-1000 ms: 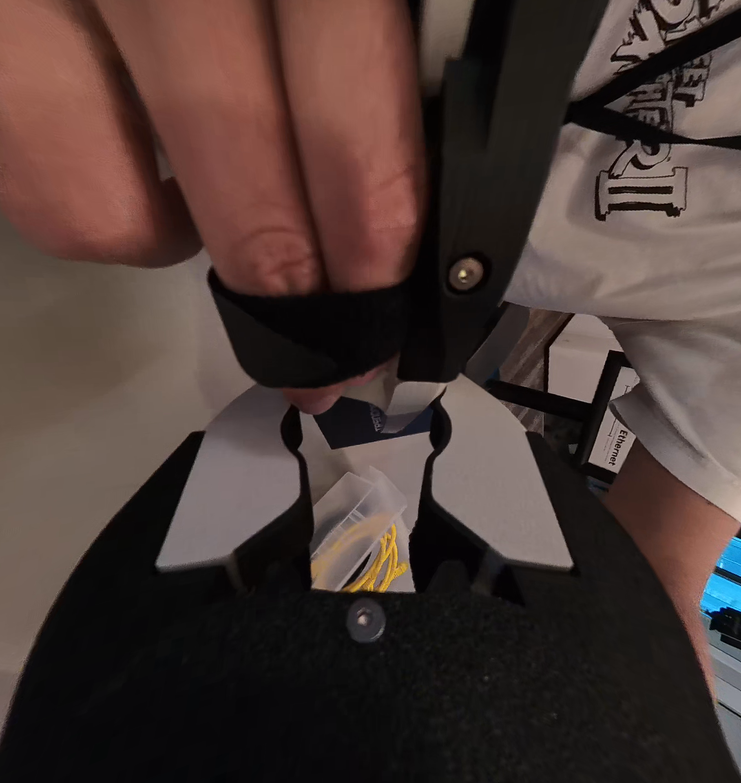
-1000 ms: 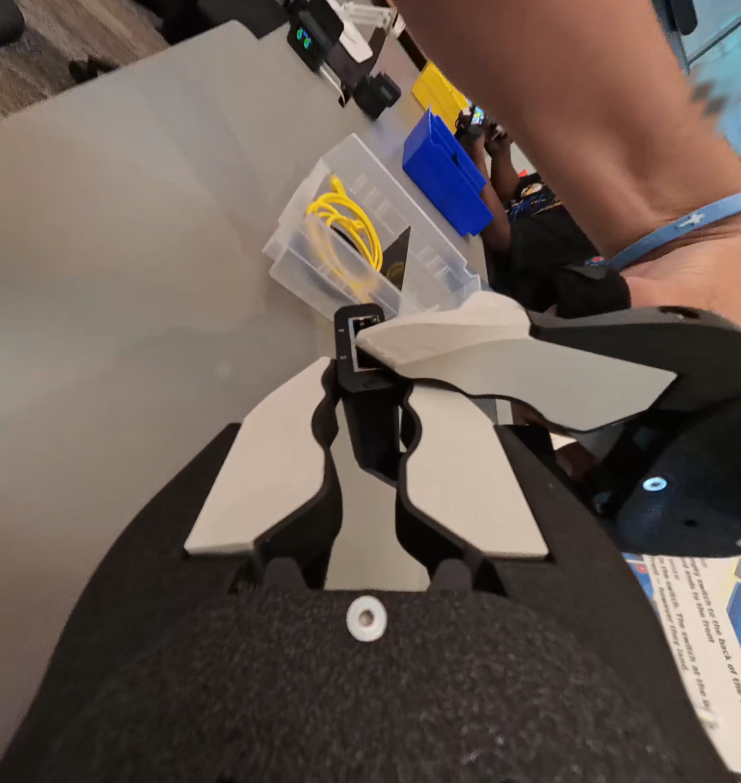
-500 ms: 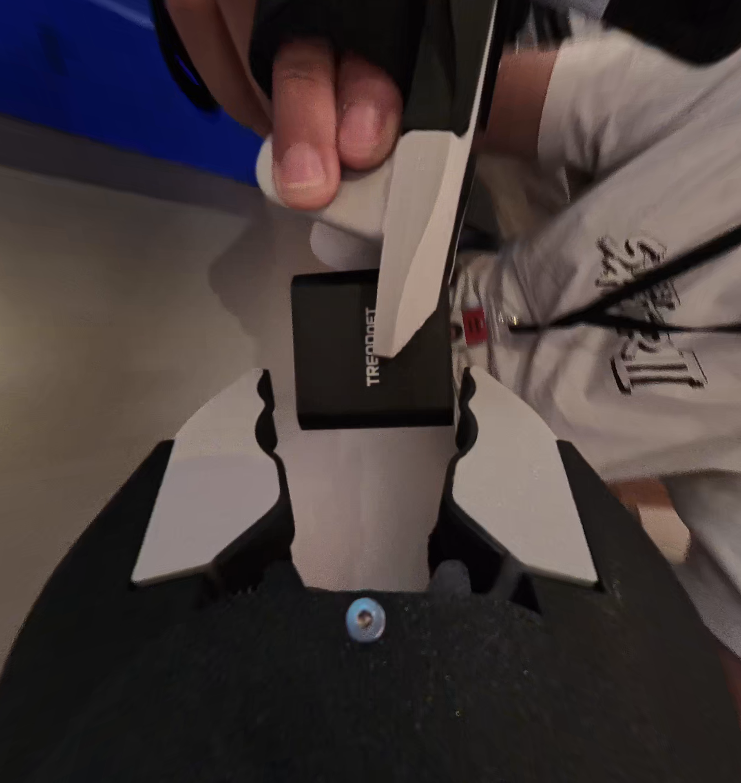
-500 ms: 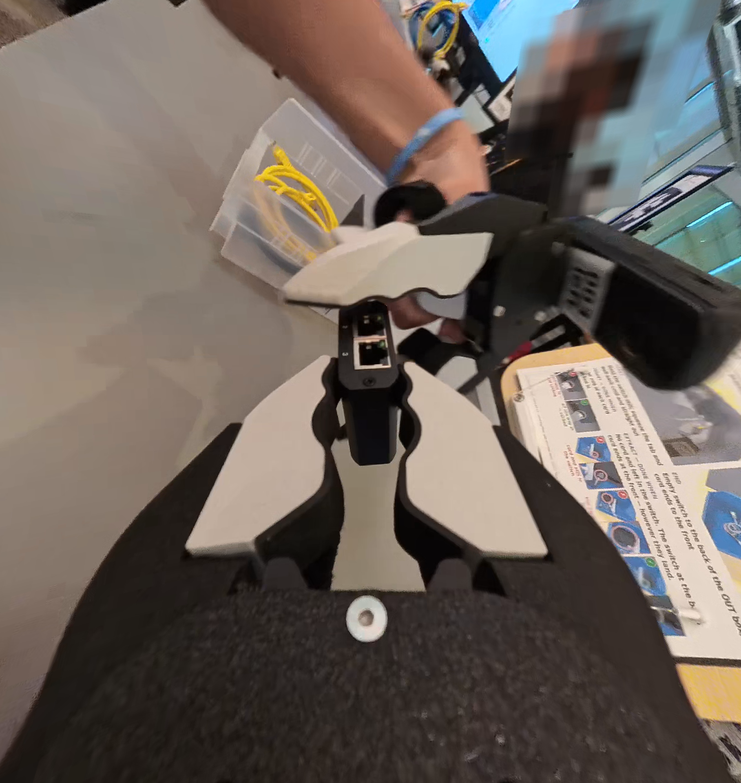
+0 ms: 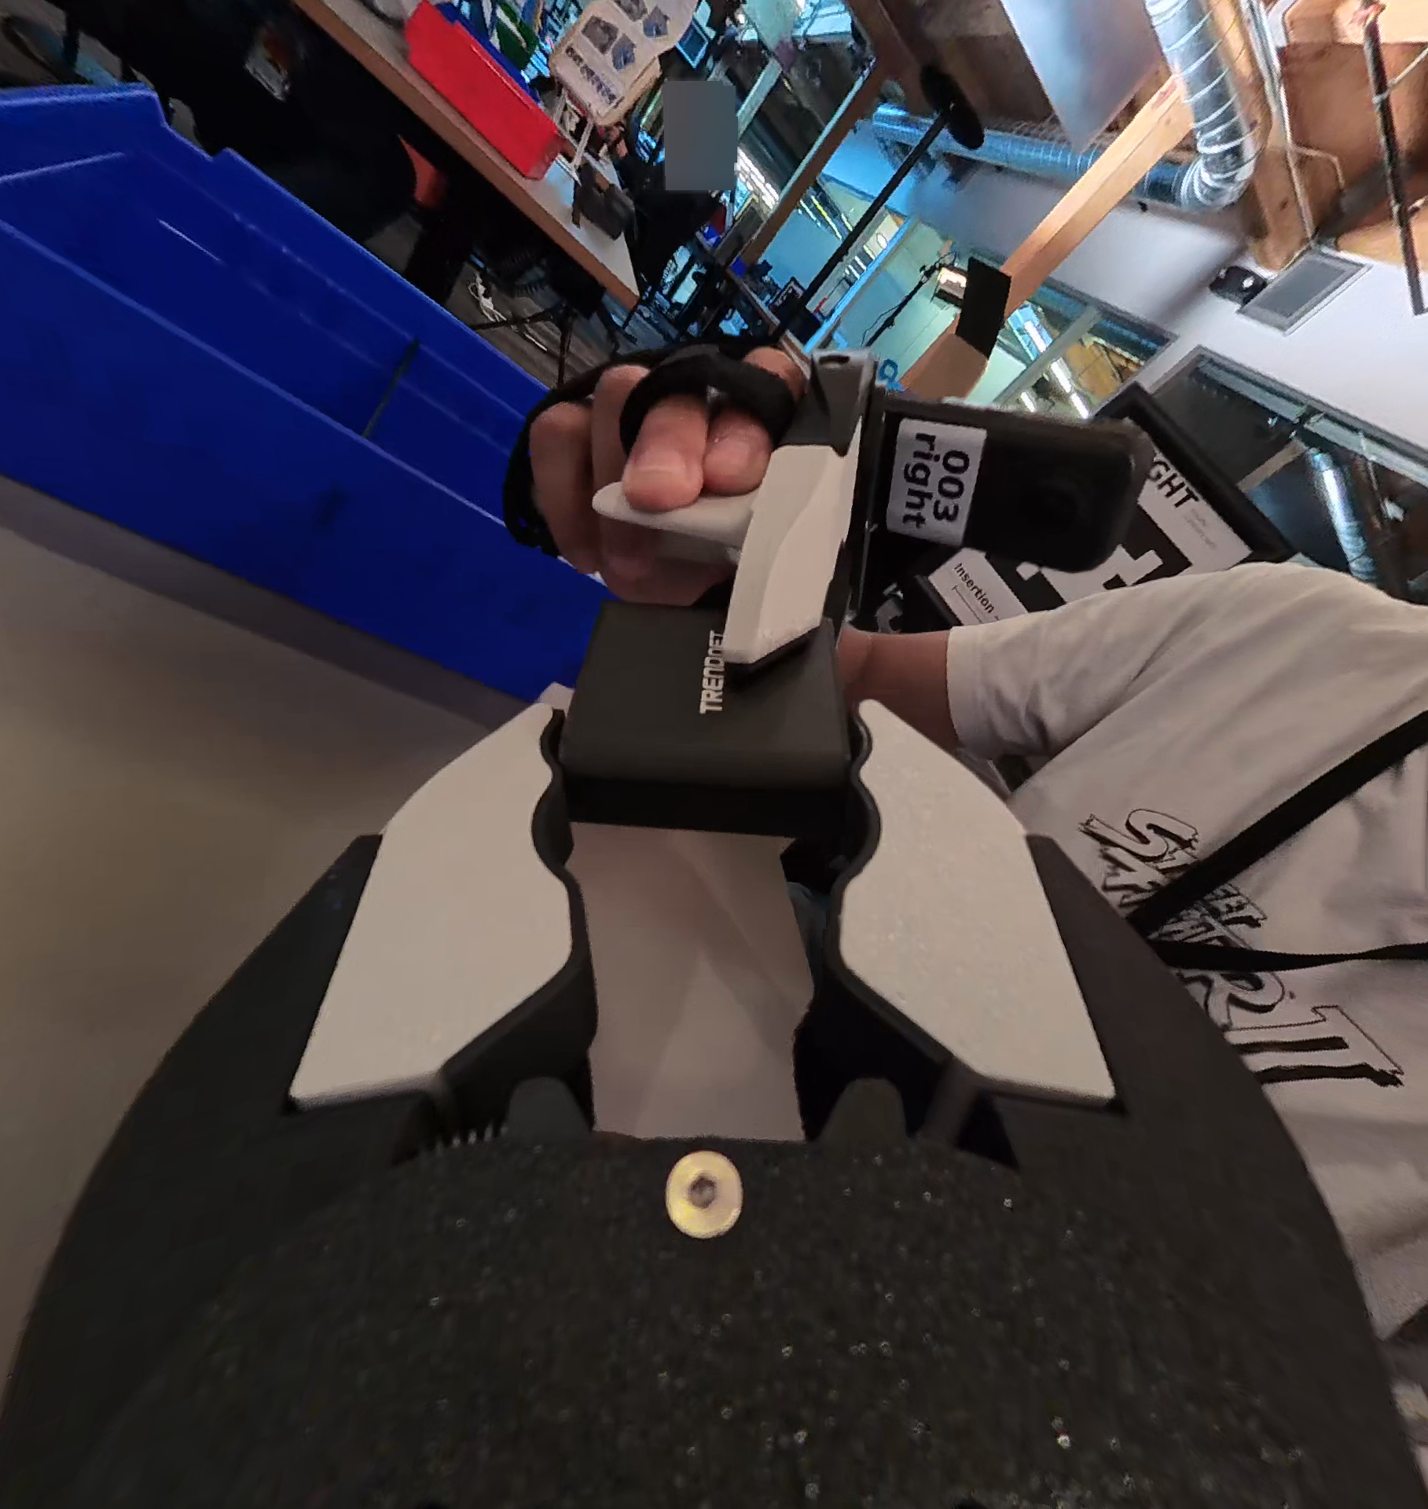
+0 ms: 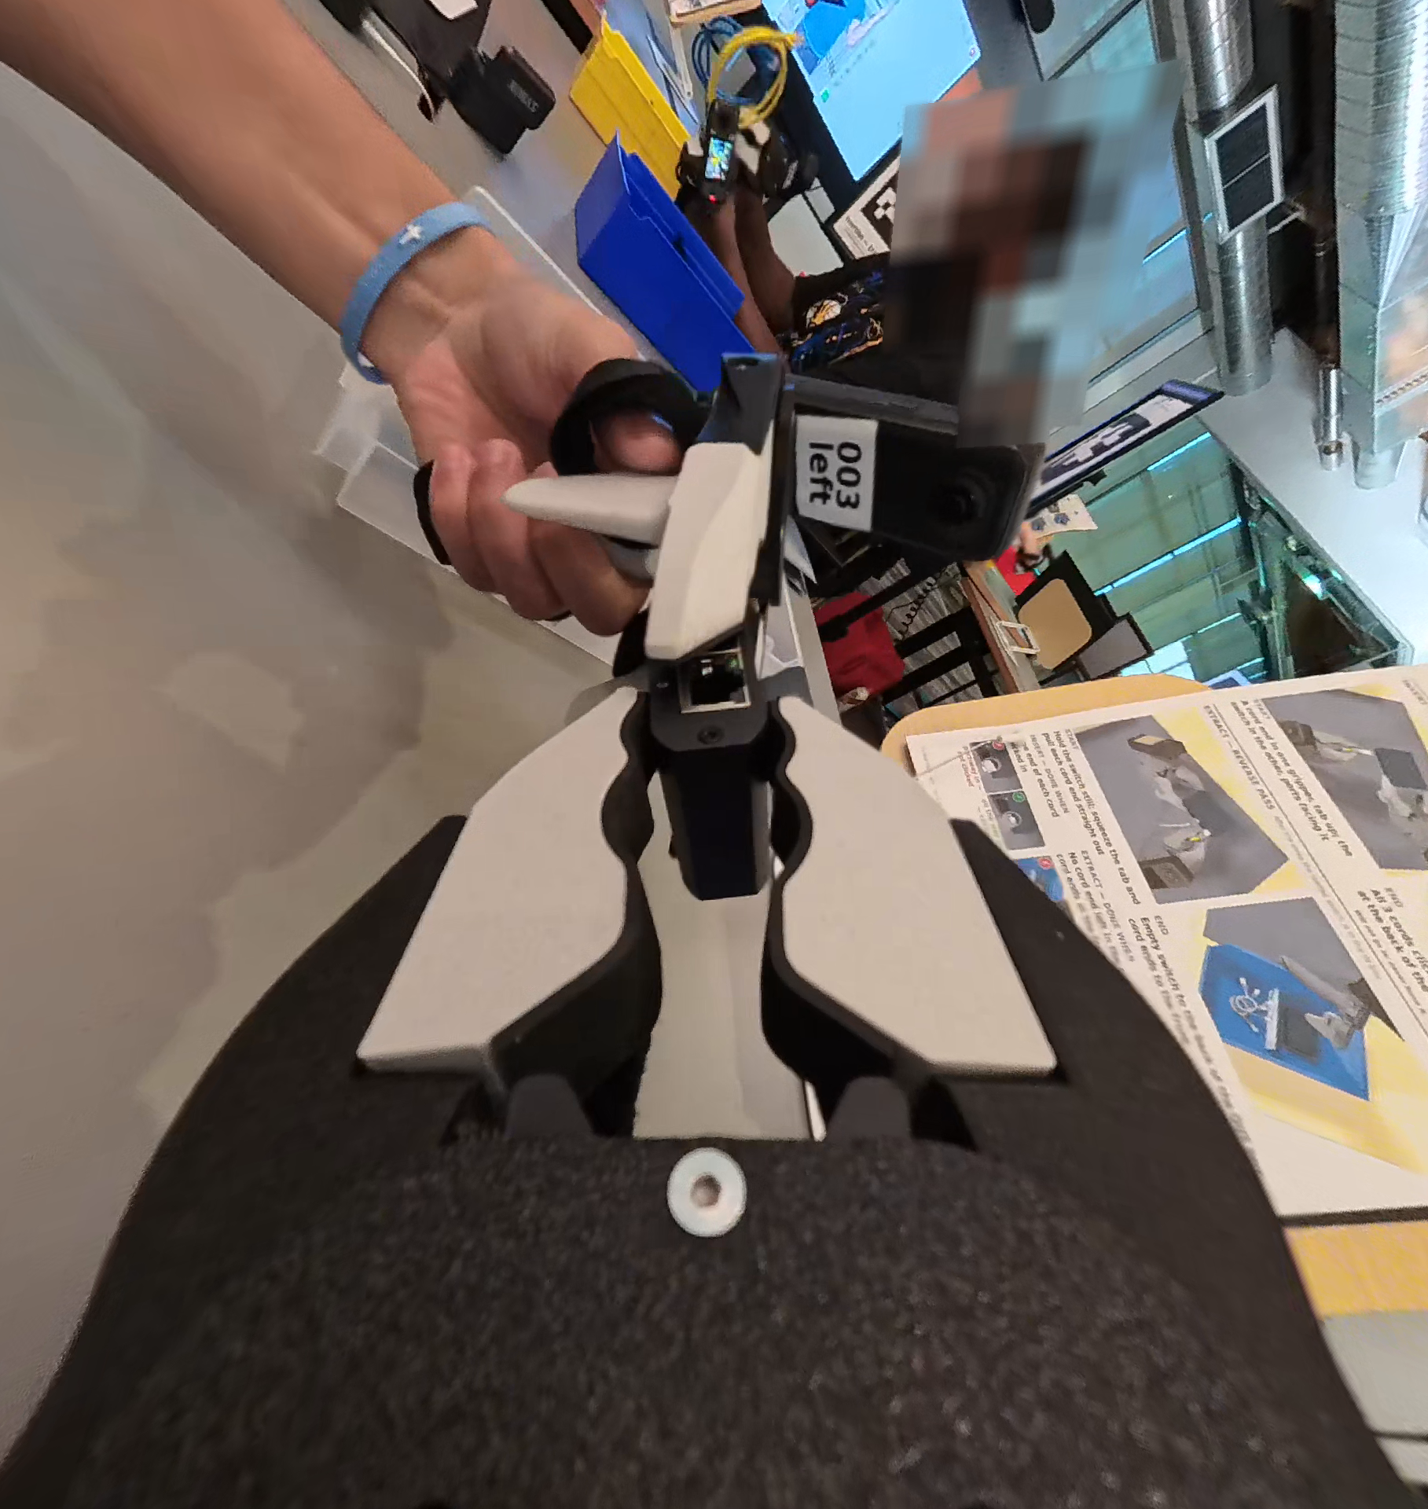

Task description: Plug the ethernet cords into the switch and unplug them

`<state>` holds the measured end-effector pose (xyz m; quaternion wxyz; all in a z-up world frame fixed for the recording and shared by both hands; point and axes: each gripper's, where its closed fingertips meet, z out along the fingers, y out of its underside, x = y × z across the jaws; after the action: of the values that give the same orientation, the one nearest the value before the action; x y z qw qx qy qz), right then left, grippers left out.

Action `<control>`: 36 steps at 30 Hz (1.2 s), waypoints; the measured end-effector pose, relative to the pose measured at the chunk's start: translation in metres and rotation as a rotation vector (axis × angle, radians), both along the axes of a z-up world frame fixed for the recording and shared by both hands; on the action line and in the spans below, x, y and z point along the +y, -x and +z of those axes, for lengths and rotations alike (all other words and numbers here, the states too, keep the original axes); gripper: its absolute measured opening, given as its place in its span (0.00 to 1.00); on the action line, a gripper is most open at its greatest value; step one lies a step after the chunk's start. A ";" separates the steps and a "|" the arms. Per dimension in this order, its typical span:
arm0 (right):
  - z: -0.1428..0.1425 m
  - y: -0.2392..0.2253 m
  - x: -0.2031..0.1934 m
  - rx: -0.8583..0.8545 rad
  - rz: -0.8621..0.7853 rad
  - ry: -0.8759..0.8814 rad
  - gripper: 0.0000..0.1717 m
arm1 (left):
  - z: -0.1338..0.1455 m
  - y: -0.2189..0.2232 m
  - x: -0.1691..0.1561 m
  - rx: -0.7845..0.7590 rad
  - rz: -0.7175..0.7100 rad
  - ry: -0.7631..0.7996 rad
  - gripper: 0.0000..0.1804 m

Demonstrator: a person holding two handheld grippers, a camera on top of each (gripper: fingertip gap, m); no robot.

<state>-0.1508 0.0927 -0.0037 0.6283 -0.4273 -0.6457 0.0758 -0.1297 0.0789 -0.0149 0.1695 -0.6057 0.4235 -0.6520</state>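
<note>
The black switch (image 5: 653, 702) is held off the grey table between both grippers. My left gripper (image 5: 706, 727) is shut on its wide sides, both pads against it. My right gripper's finger (image 5: 784, 571) lies on the switch's flat top in the left wrist view. In the right wrist view my right gripper (image 6: 706, 735) is shut on the switch (image 6: 714, 816) across its thin sides. An empty port (image 6: 714, 690) faces the camera. The left gripper's finger (image 6: 702, 563) covers the switch's far end. No cord is in either grasp.
Blue bins (image 5: 163, 367) stand on the grey table (image 5: 122, 816) behind the switch. A clear plastic box (image 6: 384, 474) lies behind the person's hand. A blue bin (image 6: 653, 269) stands farther back. A printed instruction sheet (image 6: 1184, 857) lies at the right. The person's white shirt (image 5: 1184, 816) is close. My two grippers' fingertips are within a few centimetres of each other.
Half a second ago my left fingers stood apart around the switch; now they press on its sides. Both grippers have tilted up with the switch. The right grasp is unchanged.
</note>
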 end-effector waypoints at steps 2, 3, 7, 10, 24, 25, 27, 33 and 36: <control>0.000 0.003 -0.005 0.016 0.032 0.011 0.14 | -0.001 0.003 -0.006 -0.004 -0.028 -0.003 0.35; 0.001 0.004 -0.008 0.033 0.045 0.025 0.15 | 0.002 0.005 -0.009 -0.017 -0.045 0.007 0.35; -0.004 -0.003 -0.003 -0.023 0.035 0.065 0.33 | 0.006 0.013 -0.018 -0.021 -0.107 0.051 0.35; -0.003 0.000 -0.006 -0.063 0.079 0.032 0.32 | 0.007 0.012 -0.017 -0.025 -0.130 0.101 0.34; -0.011 0.021 0.028 -0.093 -0.061 -0.096 0.20 | 0.018 0.001 0.015 -0.321 0.144 0.289 0.34; -0.012 0.024 0.024 -0.089 -0.040 -0.097 0.17 | 0.018 -0.001 0.012 -0.327 0.143 0.285 0.34; -0.011 0.026 0.021 -0.067 -0.041 -0.105 0.16 | 0.019 0.000 0.009 -0.322 0.147 0.238 0.34; -0.002 0.027 0.020 -0.037 -0.036 -0.058 0.15 | 0.027 0.001 0.009 -0.320 0.148 0.183 0.34; 0.000 0.028 0.020 -0.034 -0.040 -0.037 0.15 | 0.031 0.003 0.010 -0.323 0.143 0.163 0.33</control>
<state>-0.1788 0.1132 -0.0033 0.6263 -0.4297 -0.6489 0.0442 -0.1322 0.0885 0.0157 0.2314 -0.5333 0.2923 -0.7593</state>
